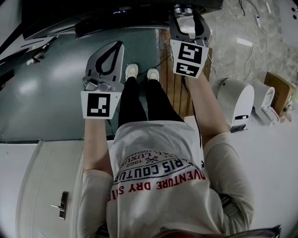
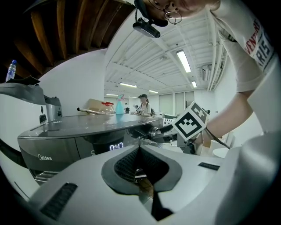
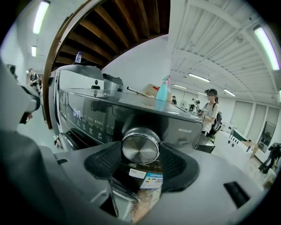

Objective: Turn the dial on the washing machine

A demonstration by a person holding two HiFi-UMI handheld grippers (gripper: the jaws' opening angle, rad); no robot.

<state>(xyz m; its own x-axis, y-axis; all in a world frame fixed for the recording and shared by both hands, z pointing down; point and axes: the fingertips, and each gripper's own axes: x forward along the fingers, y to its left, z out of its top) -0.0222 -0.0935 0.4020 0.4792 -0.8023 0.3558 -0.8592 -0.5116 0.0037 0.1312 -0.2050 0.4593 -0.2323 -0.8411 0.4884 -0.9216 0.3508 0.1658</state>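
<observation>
1. Two grippers show in the head view. The left gripper (image 1: 116, 46) hangs at middle left over the green floor (image 1: 56, 79), short of the washing machine (image 1: 116, 18), whose dark top runs along the upper edge. The right gripper (image 1: 185, 13) reaches the machine's front at top centre. The person's shoes (image 1: 142, 73) stand between the two.

2. Left gripper view: this gripper's own jaws are pressed together with nothing between them, so it is idle. The machine fills the left of the frame, with a lit display (image 2: 116, 146) on its front. Right of centre, the other gripper's marker cube (image 2: 189, 124) shows, and its tips sit at the machine's front.

3. Right gripper view: the dial (image 3: 140, 148) sits at the centre of the frame. It is a round, brushed-metal knob standing proud of the control panel (image 3: 88, 118), toward the panel's right end. The two dark pads (image 3: 105, 162) flank it, and each seems to touch its rim, so I judge this claw clenched on the dial.

4. Handling, as a judgement: the dial is rigid and fixed to the machine, so it only turns about its own axis, probably in clicks. Its smooth metal may be slippery. The best hold is on the rim at opposite sides, square to the face. Twisting should be done without pulling sideways, or the pads could slide off.
</observation>
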